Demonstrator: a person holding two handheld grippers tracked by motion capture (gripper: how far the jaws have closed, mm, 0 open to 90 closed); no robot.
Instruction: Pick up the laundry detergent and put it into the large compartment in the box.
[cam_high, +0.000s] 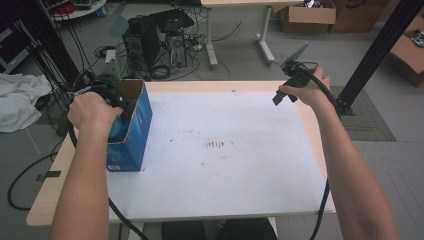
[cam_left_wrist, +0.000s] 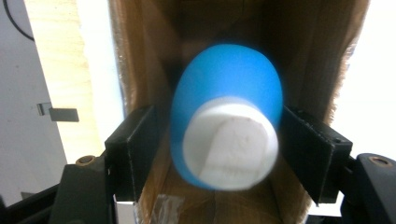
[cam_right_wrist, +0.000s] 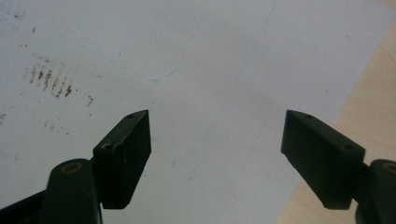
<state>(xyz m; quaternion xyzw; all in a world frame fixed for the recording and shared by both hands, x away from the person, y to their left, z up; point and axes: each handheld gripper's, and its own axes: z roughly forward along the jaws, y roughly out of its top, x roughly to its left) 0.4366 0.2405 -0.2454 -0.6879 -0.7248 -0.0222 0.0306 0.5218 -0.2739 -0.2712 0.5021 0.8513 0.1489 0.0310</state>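
Left gripper (cam_left_wrist: 224, 140): reaches down into the open top of the blue box; in the high view the left hand (cam_high: 92, 111) covers most of it.
Left jaws: they stand either side of the blue bottle. The right jaw looks to lie against the bottle's side. A thin gap seems to show at the left jaw, though blur makes this hard to tell. I read the hold as slack, not a firm squeeze.
Blue bottle (cam_left_wrist: 229, 84): inside the box, its white cap (cam_left_wrist: 231, 140) turned toward the left gripper's camera. A patch of its blue shows in the high view (cam_high: 118, 129) just below the left hand.
Blue box (cam_high: 131, 131): stands on the left part of the table with its top flaps open and brown cardboard walls (cam_left_wrist: 140, 60) inside. Its base sits at the left edge of the white sheet.
Right gripper (cam_right_wrist: 217, 158): held above the far right part of the table, in the right hand (cam_high: 306, 90), well apart from the box.
Right jaws: spread wide, with bare sheet between them.
White sheet (cam_high: 225, 165): covers most of the table top and carries a small cluster of dark marks (cam_high: 216, 144) near its middle.
Table (cam_high: 47, 195): pale wood shows along the left and right edges of the sheet.
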